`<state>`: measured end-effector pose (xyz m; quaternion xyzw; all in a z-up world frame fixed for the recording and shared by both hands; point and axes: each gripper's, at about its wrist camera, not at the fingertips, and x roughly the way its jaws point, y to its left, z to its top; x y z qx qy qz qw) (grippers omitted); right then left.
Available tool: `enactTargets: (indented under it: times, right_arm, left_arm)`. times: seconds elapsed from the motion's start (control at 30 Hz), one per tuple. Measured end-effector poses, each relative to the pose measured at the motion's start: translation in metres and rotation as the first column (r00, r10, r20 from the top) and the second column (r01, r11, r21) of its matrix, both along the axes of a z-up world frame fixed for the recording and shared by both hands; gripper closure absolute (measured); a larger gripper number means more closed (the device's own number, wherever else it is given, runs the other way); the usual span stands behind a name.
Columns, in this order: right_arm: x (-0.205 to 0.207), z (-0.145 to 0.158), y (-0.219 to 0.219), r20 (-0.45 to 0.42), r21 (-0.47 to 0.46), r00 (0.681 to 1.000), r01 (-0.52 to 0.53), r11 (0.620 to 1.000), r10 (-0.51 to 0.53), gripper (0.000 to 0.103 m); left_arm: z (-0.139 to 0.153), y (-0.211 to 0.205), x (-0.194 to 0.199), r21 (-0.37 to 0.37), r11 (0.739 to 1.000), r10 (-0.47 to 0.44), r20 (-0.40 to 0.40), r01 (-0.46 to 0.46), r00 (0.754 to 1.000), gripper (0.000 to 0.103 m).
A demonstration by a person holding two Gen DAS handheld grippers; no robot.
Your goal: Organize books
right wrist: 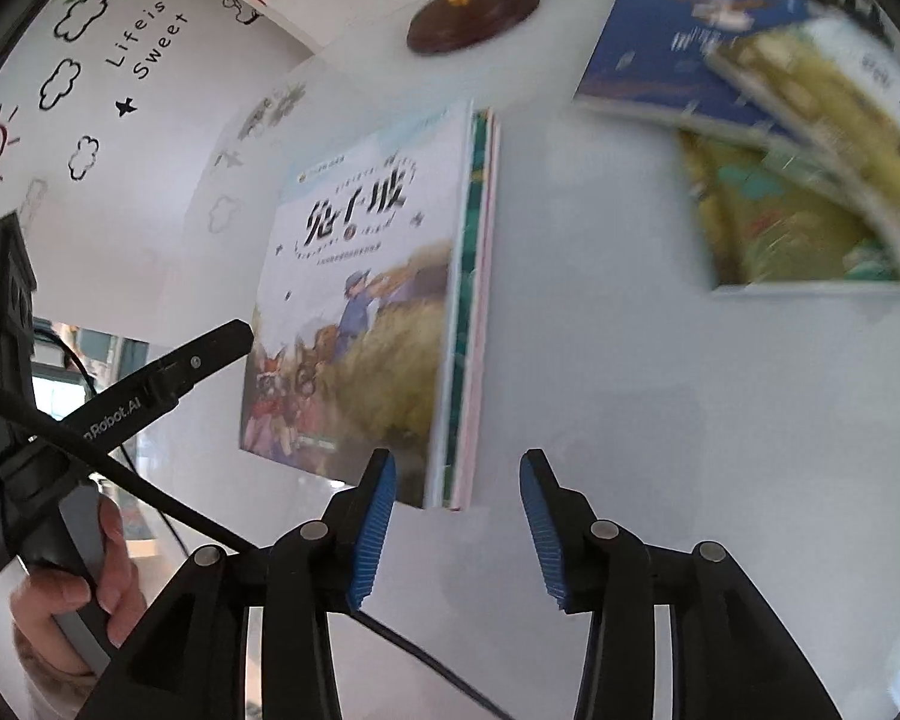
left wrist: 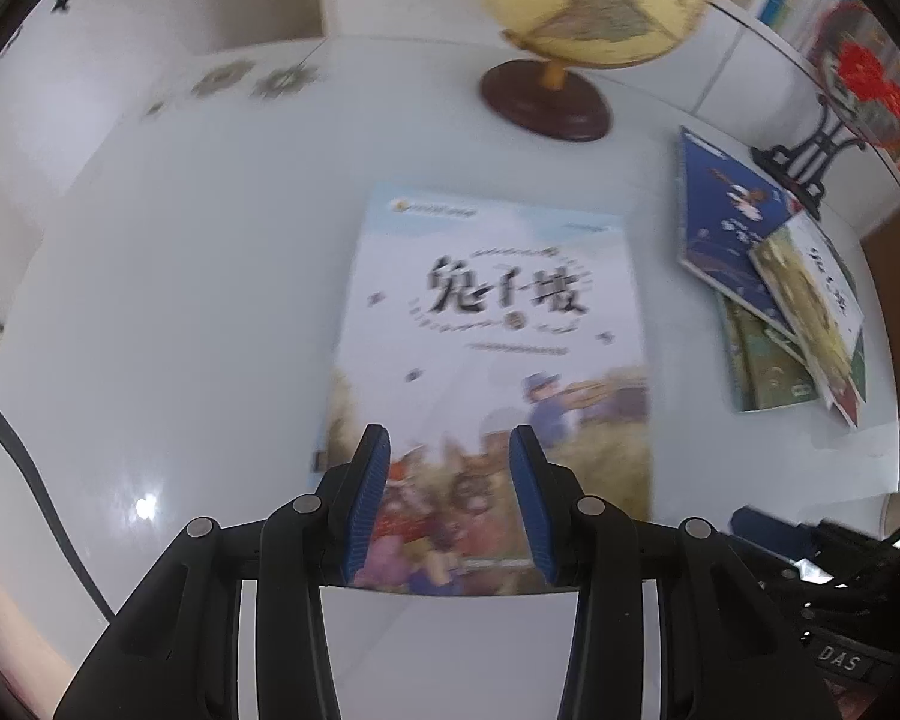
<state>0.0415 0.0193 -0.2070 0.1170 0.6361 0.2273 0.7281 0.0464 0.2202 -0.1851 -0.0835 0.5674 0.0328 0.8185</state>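
The left gripper (left wrist: 450, 450) hangs with its jaws partly spread and empty over the near edge of the neat stack of books (left wrist: 498, 324), which lies on the white table (left wrist: 180, 300) with its long axis running straight ahead, away from the fingers. The right gripper (right wrist: 459, 471) is likewise spread and empty, with the stack's near right corner (right wrist: 450, 480) just ahead-left of its left finger. The loose pile of books (right wrist: 780, 180) lies skewed, ahead and to the right, so the right gripper judges as nearer for the next pick
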Motion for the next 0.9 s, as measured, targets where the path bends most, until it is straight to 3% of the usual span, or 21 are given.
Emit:
enactTargets:
  times: [0.3,0.4,0.53,0.9]
  right_arm:
    - [0.001,0.053,-0.044,0.211,-0.103,0.977,0.005,0.995,0.017,0.057]
    - [0.002,0.066,-0.063,0.255,-0.111,0.967,0.035,0.993,-0.006,0.057]
    - [0.003,0.076,-0.09,0.283,-0.092,0.958,0.082,0.992,-0.053,0.057]
    - [0.009,0.083,-0.15,0.322,-0.047,0.935,0.172,0.984,-0.148,0.056]
  left_arm:
    - [0.026,-0.058,0.015,0.007,0.994,-0.111,0.052,0.111,0.992,0.064]
    - [0.031,-0.074,0.02,-0.024,0.99,-0.138,0.054,0.139,0.989,0.064]
    - [0.039,-0.093,0.025,-0.048,0.985,-0.164,0.072,0.168,0.984,0.064]
    - [0.06,-0.149,0.063,-0.02,0.959,-0.28,0.096,0.283,0.955,0.064]
